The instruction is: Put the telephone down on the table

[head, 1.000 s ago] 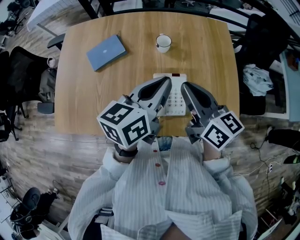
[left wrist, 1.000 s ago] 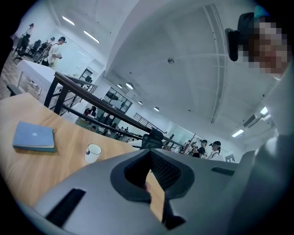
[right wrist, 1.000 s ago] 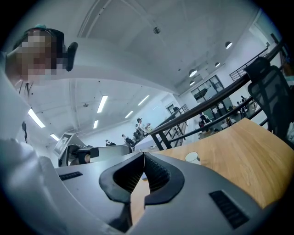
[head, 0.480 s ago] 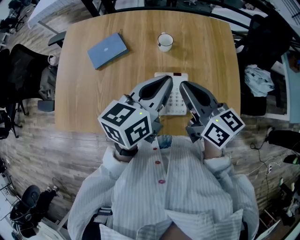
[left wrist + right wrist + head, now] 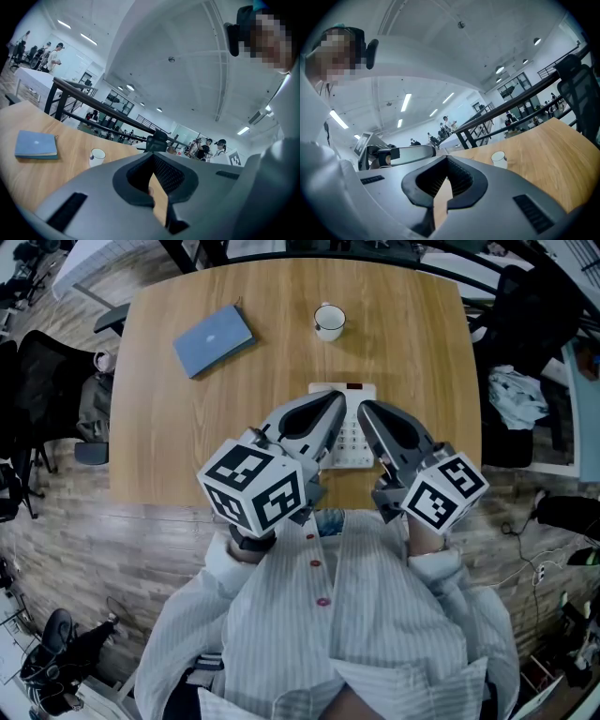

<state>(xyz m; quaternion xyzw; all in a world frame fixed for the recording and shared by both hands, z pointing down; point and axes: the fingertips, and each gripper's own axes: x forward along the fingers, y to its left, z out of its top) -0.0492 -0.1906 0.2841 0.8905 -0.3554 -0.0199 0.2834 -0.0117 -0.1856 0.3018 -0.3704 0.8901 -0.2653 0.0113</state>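
Both my grippers hang low over the near edge of the pale wooden bench (image 5: 187, 427), just in front of my chest. The left gripper (image 5: 333, 401) has its fingers pressed together with nothing between them. The right gripper (image 5: 366, 409) is the same, fingers pressed together and empty. The white push-button telephone (image 5: 352, 439) lies flat on the bench beneath the two tips, at 6 o'clock on the bench top. I judge it is already set down and my fingers have let go of it. I read the way I hold both grippers angled inward over it as a rest pose after a release, not a reach.

A white ceramic mug (image 5: 329, 322) stands at 12 o'clock from the telephone, well apart. A flat blue notebook (image 5: 213, 339) lies at 10 o'clock, farther off. Neither is in my way.

Much of the telephone is covered. My left gripper hides its left side and my right gripper its right edge, so only the keypad strip and a dark patch at its far end show. I cannot tell whether the handset sits in its cradle. Neither gripper view shows the telephone at all; each looks past its own fingers to the mug and the room beyond.
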